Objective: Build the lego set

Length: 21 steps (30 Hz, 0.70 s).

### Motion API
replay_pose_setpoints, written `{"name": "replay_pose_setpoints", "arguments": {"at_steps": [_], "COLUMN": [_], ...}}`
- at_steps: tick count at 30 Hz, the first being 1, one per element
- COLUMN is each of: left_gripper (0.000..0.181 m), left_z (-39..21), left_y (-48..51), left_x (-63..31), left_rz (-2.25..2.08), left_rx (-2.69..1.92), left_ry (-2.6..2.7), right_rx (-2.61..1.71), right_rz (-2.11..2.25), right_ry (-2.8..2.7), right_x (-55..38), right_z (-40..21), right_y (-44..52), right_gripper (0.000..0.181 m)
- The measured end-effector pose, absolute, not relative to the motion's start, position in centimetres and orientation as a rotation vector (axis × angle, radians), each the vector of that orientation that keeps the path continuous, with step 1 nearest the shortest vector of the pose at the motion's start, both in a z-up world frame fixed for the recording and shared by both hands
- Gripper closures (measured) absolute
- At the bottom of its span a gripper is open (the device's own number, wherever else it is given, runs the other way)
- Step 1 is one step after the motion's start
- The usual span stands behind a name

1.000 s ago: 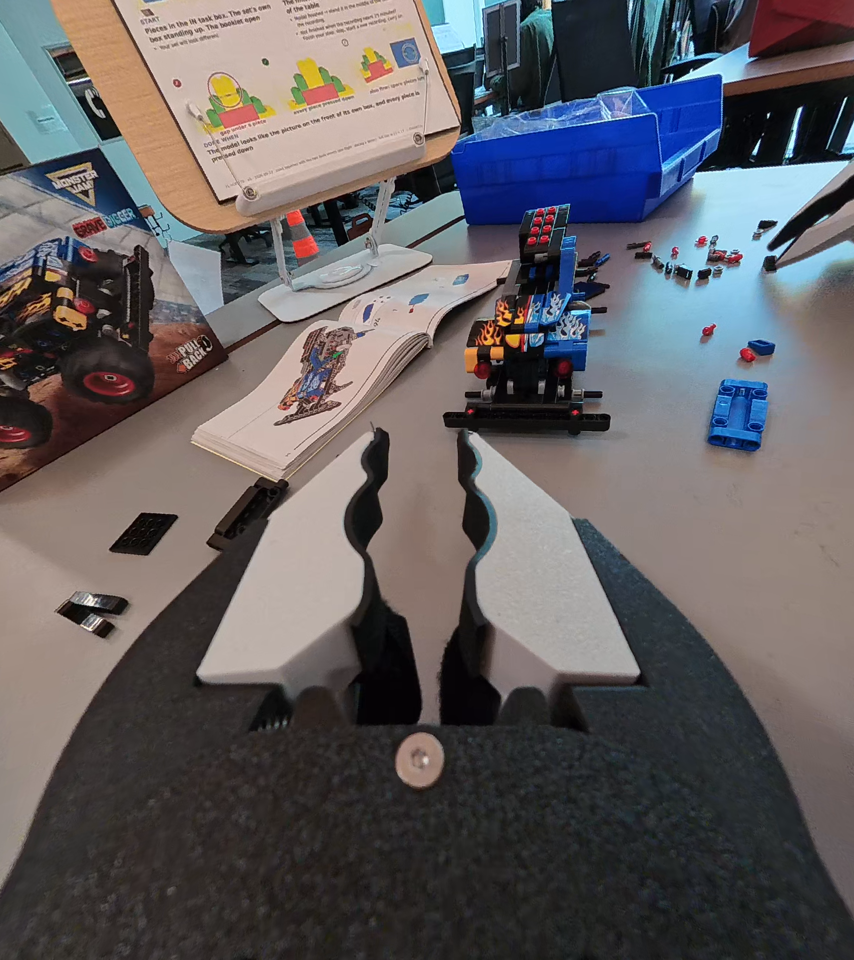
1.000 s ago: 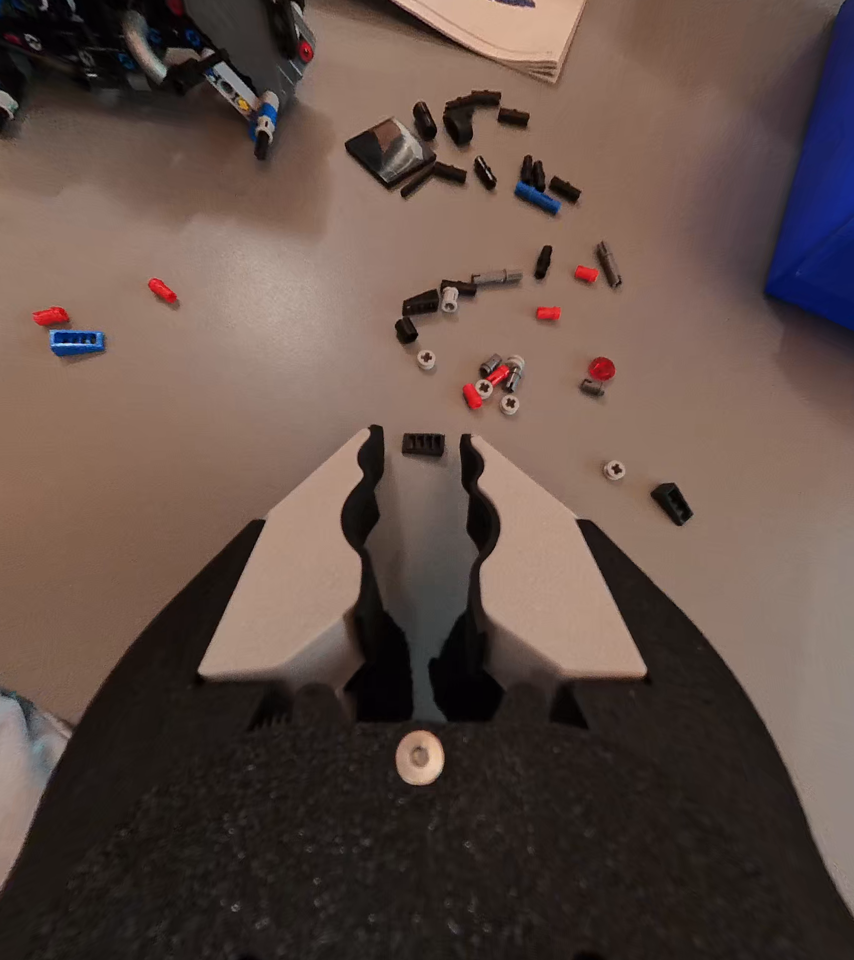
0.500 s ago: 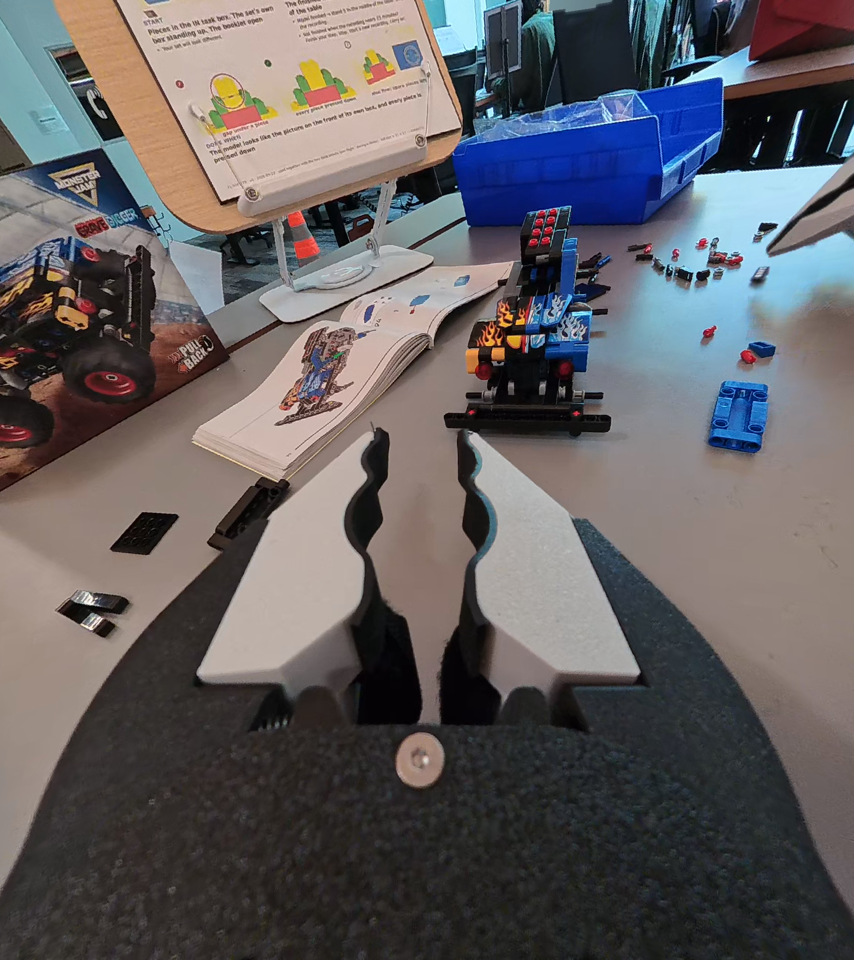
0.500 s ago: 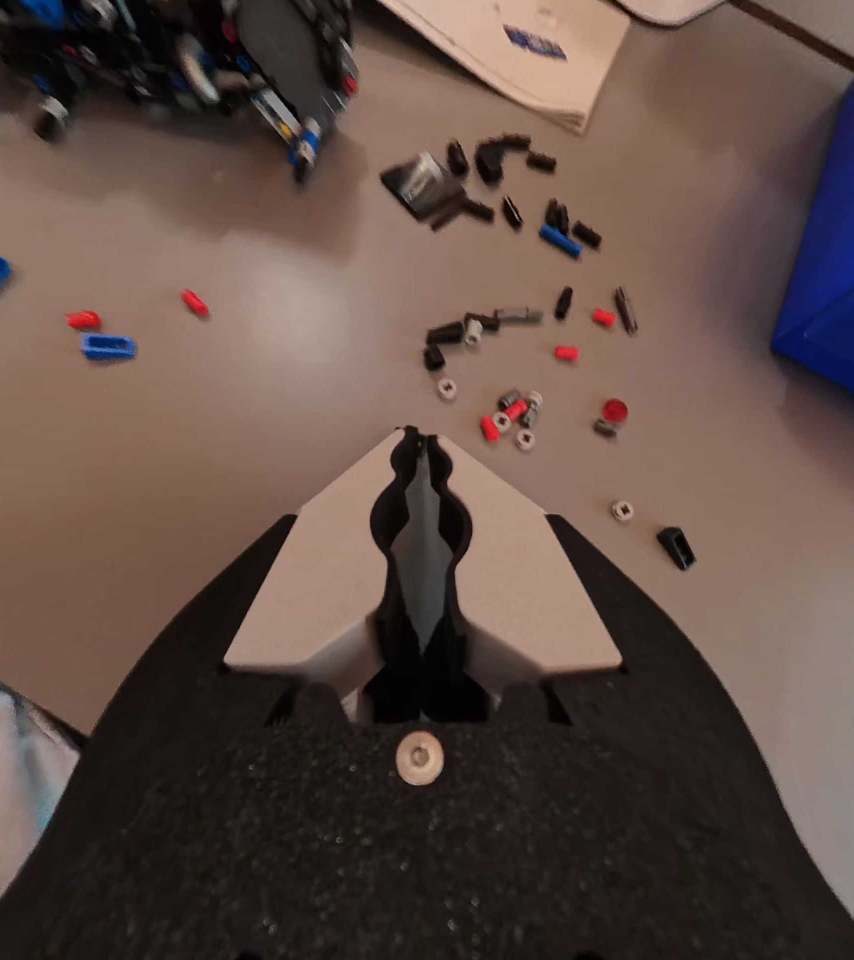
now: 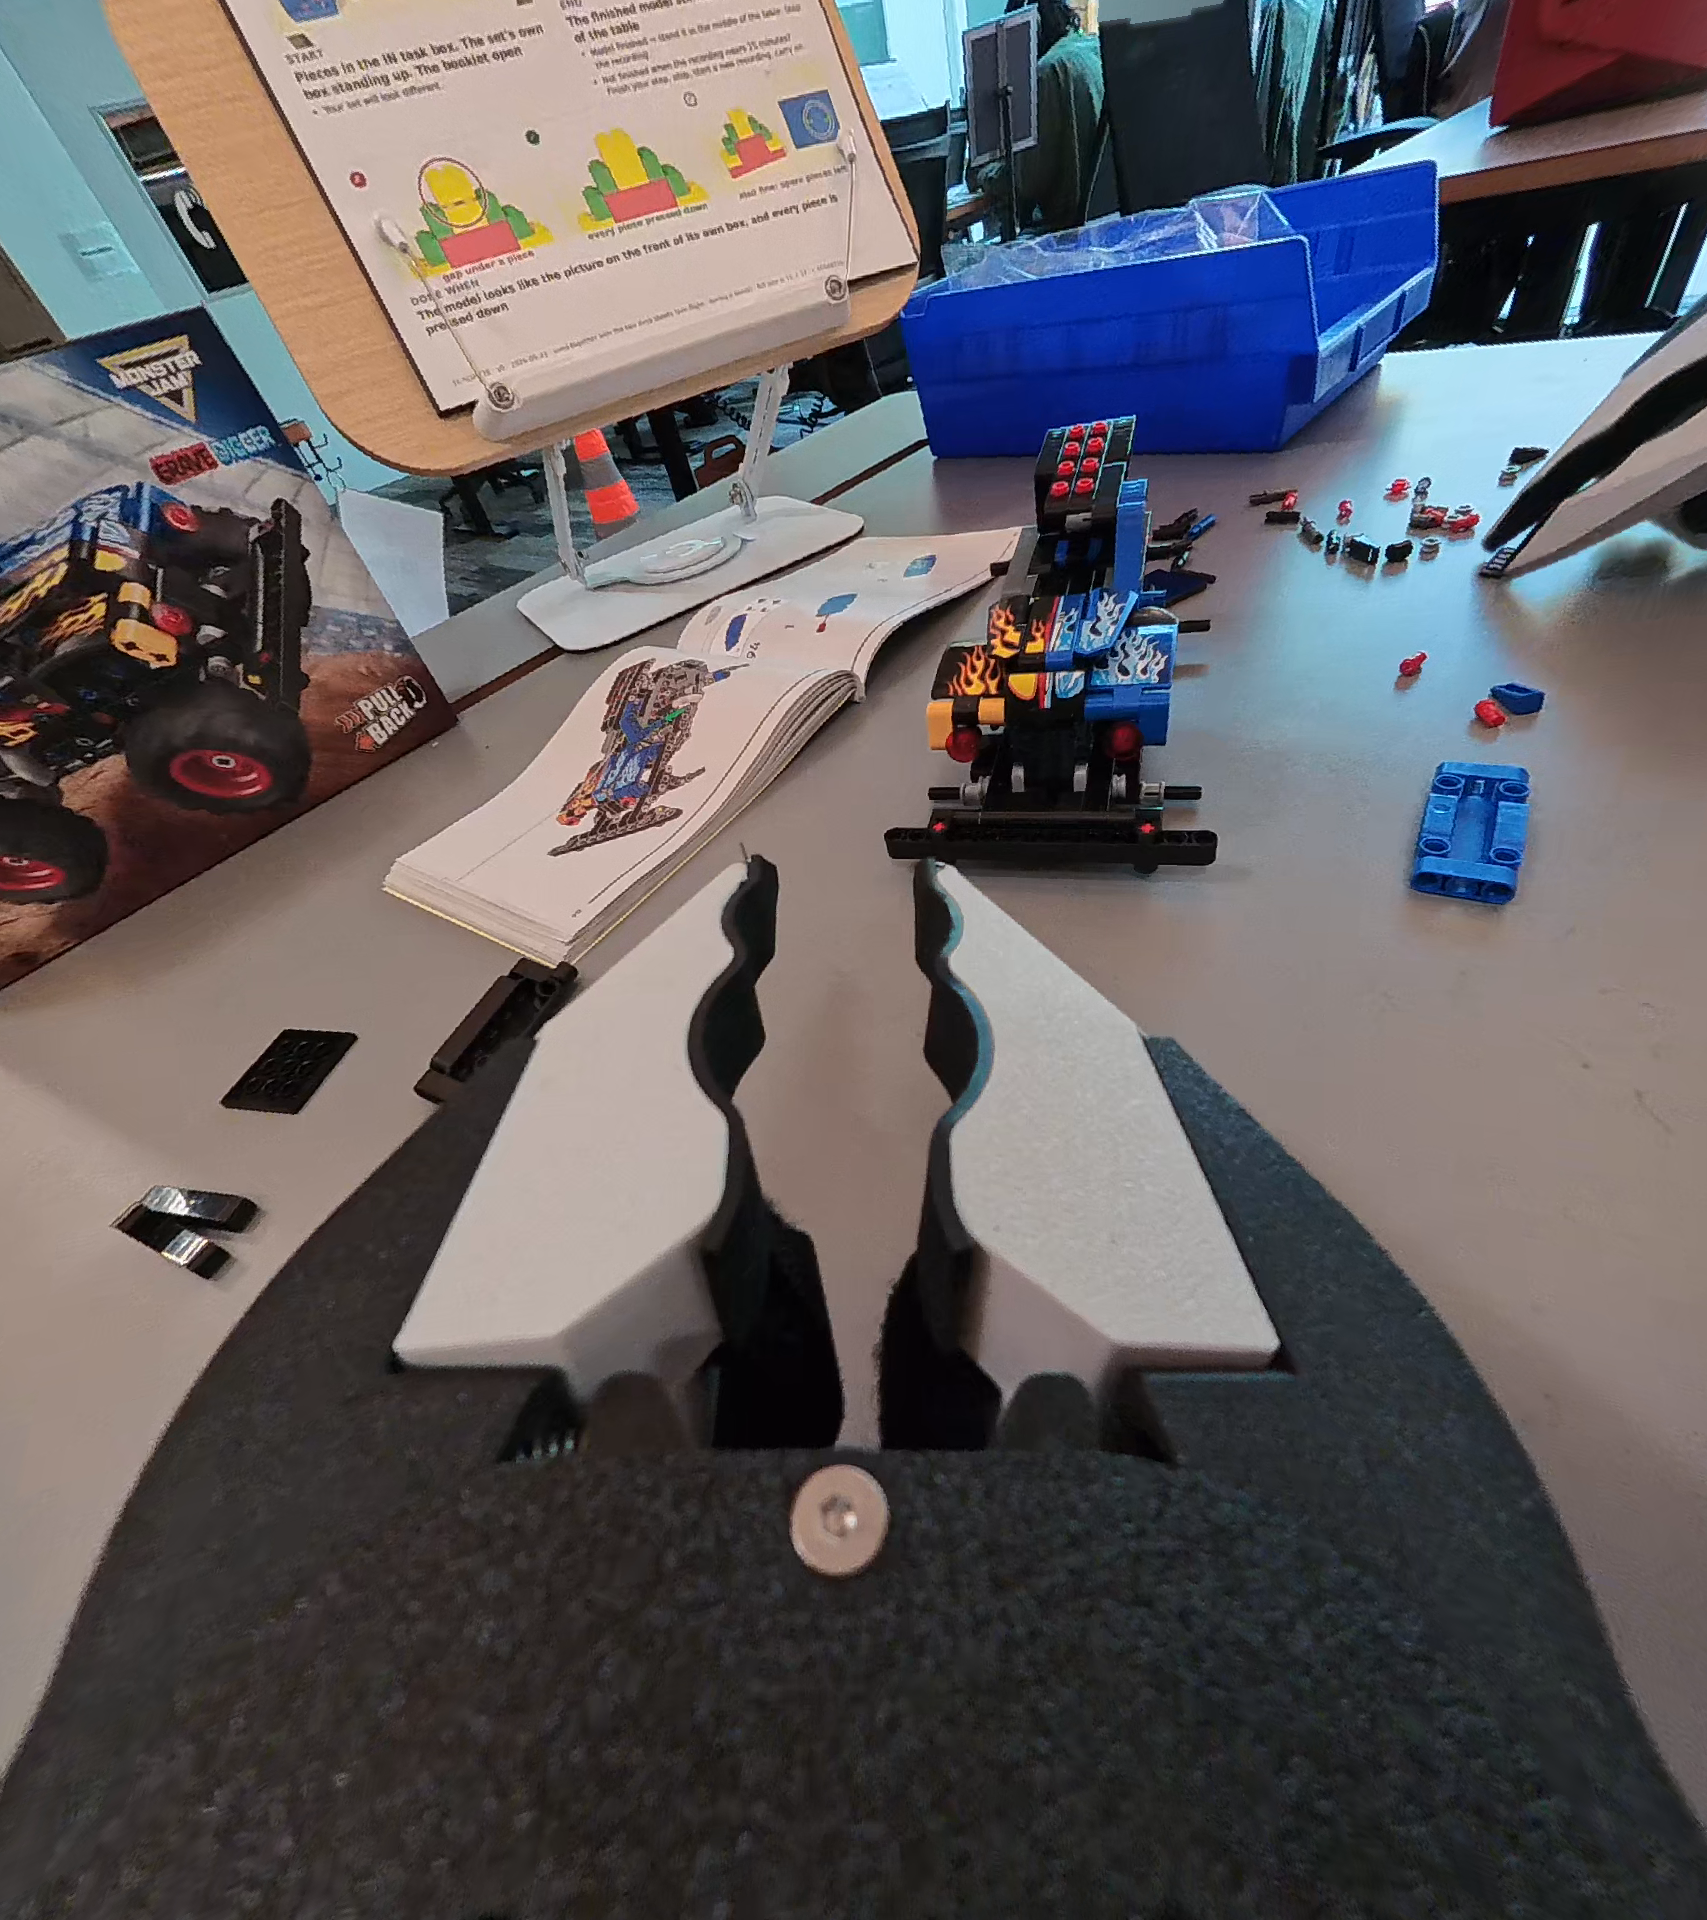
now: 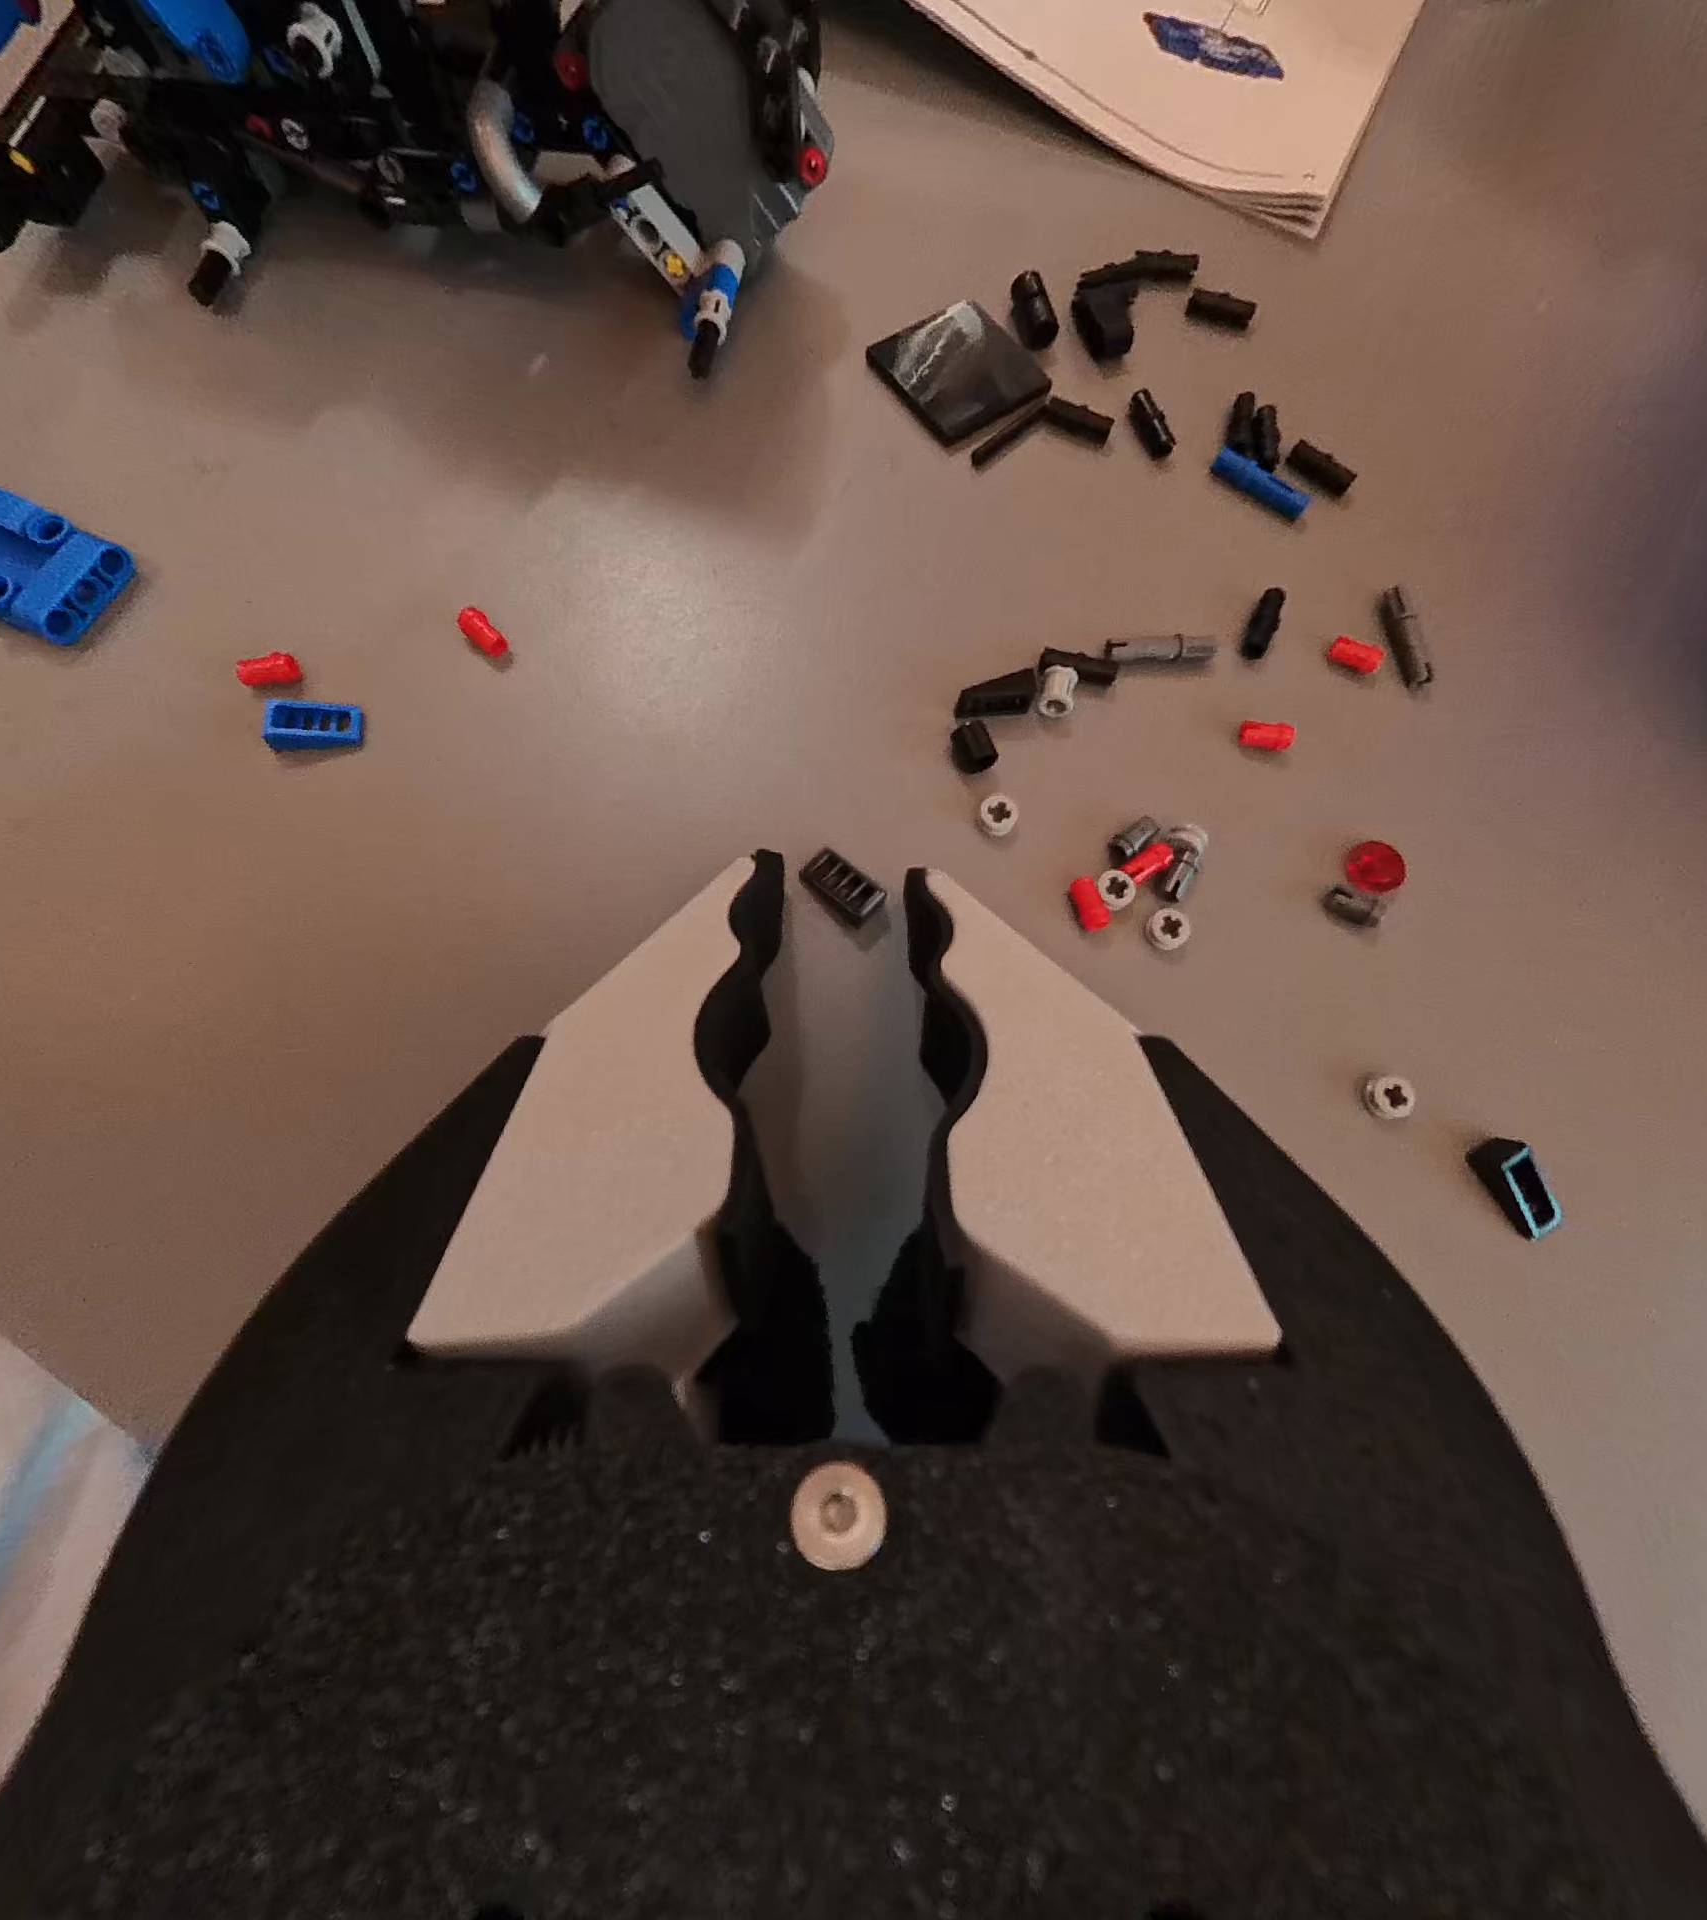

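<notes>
The partly built blue and black truck model (image 5: 1057,665) stands mid-table, just beyond my left gripper (image 5: 841,883), which is open and empty above the table. The model's underside also shows in the right wrist view (image 6: 392,135). My right gripper (image 6: 841,871) is open, its tips down at the table on either side of a small black grille piece (image 6: 844,888), which lies askew between them, not gripped. In the left wrist view the right gripper (image 5: 1503,556) shows at the far right, with the black piece at its tips.
Loose small pins and bushes (image 6: 1140,873) lie right of the grille piece, with a blue panel (image 6: 2,551) and a blue grille tile (image 6: 314,724) to the left. The open booklet (image 5: 683,748), set box (image 5: 101,644), instruction stand (image 5: 568,208), blue bin (image 5: 1171,322) and black plates (image 5: 288,1070) surround the model. The left gripper is farther from the blue grille tile (image 6: 314,724), some 25 cm, than the right, some 9 cm.
My right gripper shut over the black grille piece half a second ago and has opened again. The piece now lies turned between the tips. The left gripper has not moved.
</notes>
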<state>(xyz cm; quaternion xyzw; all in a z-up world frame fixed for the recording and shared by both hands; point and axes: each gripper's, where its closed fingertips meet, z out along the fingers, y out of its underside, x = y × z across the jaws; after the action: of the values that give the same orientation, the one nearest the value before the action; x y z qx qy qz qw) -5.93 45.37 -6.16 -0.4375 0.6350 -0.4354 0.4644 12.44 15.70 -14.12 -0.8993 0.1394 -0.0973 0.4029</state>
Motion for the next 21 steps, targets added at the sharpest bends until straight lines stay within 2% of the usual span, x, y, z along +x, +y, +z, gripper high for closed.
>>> {"name": "replay_pose_setpoints", "arguments": {"at_steps": [1,5,11,15,21], "left_gripper": [0.156,0.156,0.156,0.156,0.157], "left_z": [-6.2,-6.2,-6.2,-6.2,-6.1], "left_y": [45.4,45.4,45.4,45.4,45.4], "left_x": [-5.9,-5.9,-5.9,-5.9,-5.9], "left_rz": [-1.071,-1.070,-1.068,-1.068,-1.068], "left_rx": [-1.076,-1.078,-1.077,-1.077,-1.073], "left_ry": [1.560,1.560,1.562,1.561,1.557], "right_rx": [-2.287,-2.303,-2.279,-2.205,-2.268], "right_rz": [-0.247,-0.236,-0.241,-0.066,-0.018], "right_ry": [0.349,0.305,0.225,0.025,-0.102], "right_x": [12.5,12.0,10.3,5.5,2.9], "right_z": [-14.4,-14.4,-13.6,-12.0,-13.5], "right_y": [15.7,15.7,16.6,19.1,19.9], "right_gripper": [0.159,0.173,0.174,0.174,0.174]}}
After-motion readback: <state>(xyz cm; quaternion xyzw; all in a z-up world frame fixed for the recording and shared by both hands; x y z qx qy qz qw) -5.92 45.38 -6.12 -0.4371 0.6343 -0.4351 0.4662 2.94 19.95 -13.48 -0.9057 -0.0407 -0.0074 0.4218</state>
